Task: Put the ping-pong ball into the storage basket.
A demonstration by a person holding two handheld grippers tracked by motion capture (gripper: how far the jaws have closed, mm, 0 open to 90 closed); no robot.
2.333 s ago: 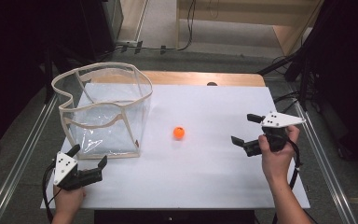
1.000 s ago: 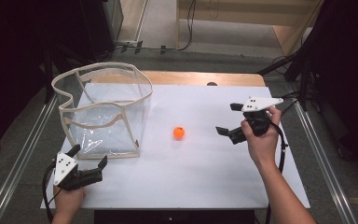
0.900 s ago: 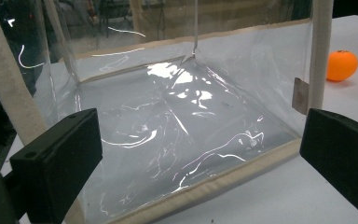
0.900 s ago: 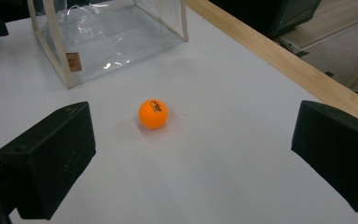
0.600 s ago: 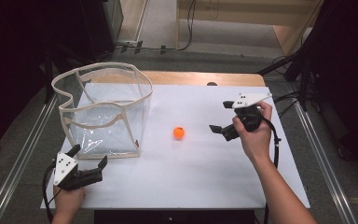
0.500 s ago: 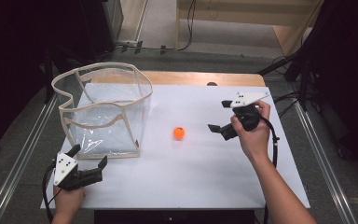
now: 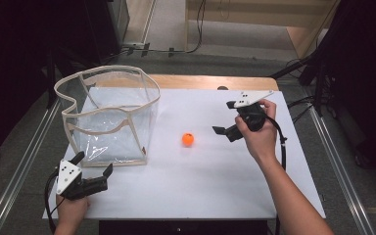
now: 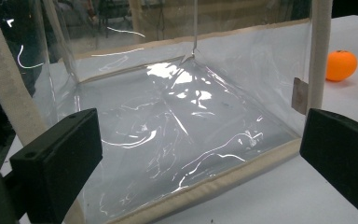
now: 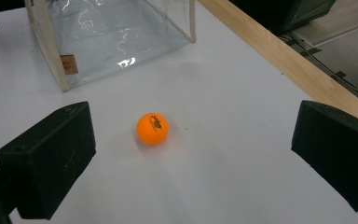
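Orange table-tennis ball [image 7: 188, 139] lies alone on the white bench [image 7: 200, 181], near the middle, to the right of the clear plastic box with cream fabric edging [image 7: 108, 117] and apart from it. The right gripper [image 7: 225, 120], held in the person's right hand [image 7: 257, 137], hovers just to the ball's right with its jaws wide apart and nothing between them. In the right gripper view the ball [image 9: 152, 129] sits ahead of the jaws, nearer the left one, touching neither. The left gripper [image 7: 93, 171] sits at the bench's near left corner, its jaws spread wide and empty, facing the box's front wall [image 8: 177, 130]; the ball [image 8: 340, 65] shows beyond the box's right edge.
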